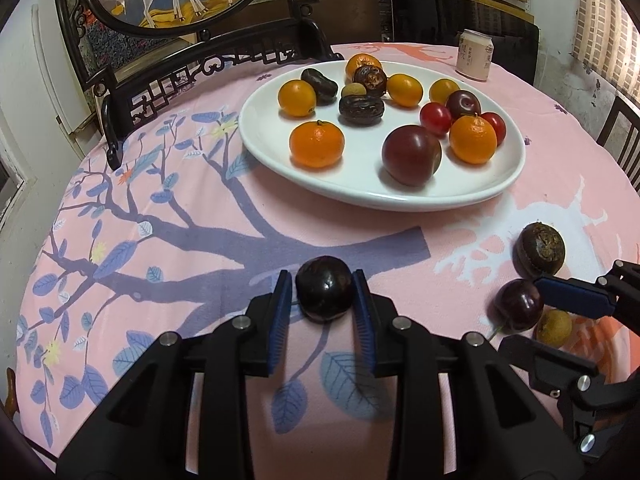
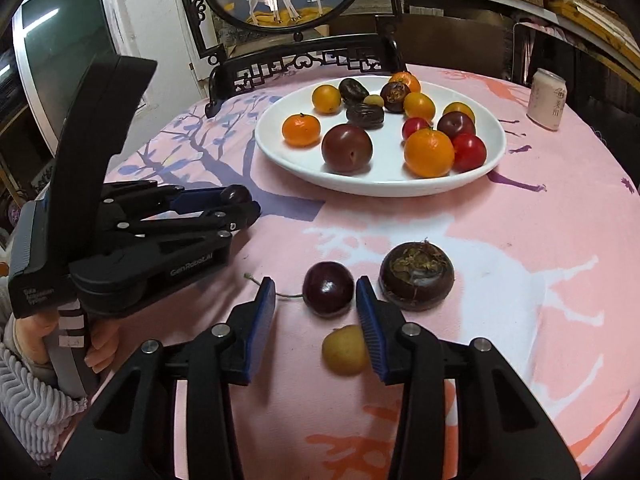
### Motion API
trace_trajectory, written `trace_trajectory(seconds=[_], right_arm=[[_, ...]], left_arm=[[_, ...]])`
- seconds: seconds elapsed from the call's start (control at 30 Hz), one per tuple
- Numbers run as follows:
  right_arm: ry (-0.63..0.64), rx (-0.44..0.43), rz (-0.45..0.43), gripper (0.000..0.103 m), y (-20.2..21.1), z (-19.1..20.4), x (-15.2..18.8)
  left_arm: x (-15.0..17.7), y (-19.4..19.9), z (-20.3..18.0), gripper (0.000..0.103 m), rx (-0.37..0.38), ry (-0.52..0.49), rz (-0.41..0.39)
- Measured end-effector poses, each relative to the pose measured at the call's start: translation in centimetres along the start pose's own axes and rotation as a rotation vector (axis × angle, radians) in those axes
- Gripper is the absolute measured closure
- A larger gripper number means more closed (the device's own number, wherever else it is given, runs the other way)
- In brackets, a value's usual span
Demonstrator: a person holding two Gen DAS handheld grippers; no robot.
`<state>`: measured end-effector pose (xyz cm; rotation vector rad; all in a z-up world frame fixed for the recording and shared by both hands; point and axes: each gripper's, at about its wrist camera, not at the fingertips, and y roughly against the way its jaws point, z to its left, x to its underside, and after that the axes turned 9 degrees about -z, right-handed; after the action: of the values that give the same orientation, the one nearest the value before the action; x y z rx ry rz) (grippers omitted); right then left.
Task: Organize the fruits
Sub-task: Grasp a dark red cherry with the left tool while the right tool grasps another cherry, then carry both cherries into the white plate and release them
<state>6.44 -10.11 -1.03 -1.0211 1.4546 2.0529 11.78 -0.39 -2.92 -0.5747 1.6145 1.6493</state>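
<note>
We see a dark, glossy round cherry (image 1: 325, 289) sitting on the table between the blue ribbed pads of the left hand-held gripper (image 1: 322, 294); the pads flank it closely, but a thin gap shows on each side, so we read this grip as released. A second dark cherry (image 2: 328, 288) with a thin curved stem lies between the fingers of the right hand-held gripper (image 2: 315, 298); the right pad stands just beside it, the left pad is clearly apart, so nothing is grasped there either. Just beside this cherry are a small matte yellow fruit (image 2: 345, 349), partly behind the right pad, and a squat brown fruit with a rough, dry top (image 2: 417, 277). Farther back, a smooth white oval plate (image 2: 280, 152) carries oranges, plums, small red fruits and wrinkled dark ones, with bare room on its near-left part. The pink cloth (image 1: 160, 216), printed with a blue tree, is clear between the cherries and the plate. A pale can (image 2: 547, 99) stands near the far edge, well apart.
</note>
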Motion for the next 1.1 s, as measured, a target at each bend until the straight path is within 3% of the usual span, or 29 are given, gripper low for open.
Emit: trace_trajectory(seconds=[0.17, 0.3, 0.47, 0.83, 0.97, 1.1], right_arm=[[-0.054, 0.015, 0.03, 0.068, -1.4, -0.9, -0.6], [-0.017, 0.027, 0.036, 0.074, -1.3, -0.1, -0.3], [-0.006, 0.031, 0.023, 0.076, -0.8, 0.0, -0.1], [-0.084, 0.06, -0.132, 0.076, 2.7, -2.1, -1.1], [-0.124, 0.071, -0.172, 0.076, 3.7, -3.7, -2.8], [-0.129, 0.117, -0.186, 0.076, 3.5, -5.5, -5.6]], left_arm=[[0.0, 0.0, 0.1, 0.067, -0.008, 0.004, 0.0], [0.0, 0.0, 0.0, 0.067, -0.008, 0.003, 0.0], [0.0, 0.2, -0.2, 0.075, 0.003, -0.008, -0.012], [-0.9, 3.5, -0.7, 0.075, -0.048, -0.017, -0.167], [-3.0, 4.6, -0.1, 0.075, -0.078, 0.004, -0.237], [-6.3, 3.8, 0.4, 0.075, -0.077, 0.009, -0.252]])
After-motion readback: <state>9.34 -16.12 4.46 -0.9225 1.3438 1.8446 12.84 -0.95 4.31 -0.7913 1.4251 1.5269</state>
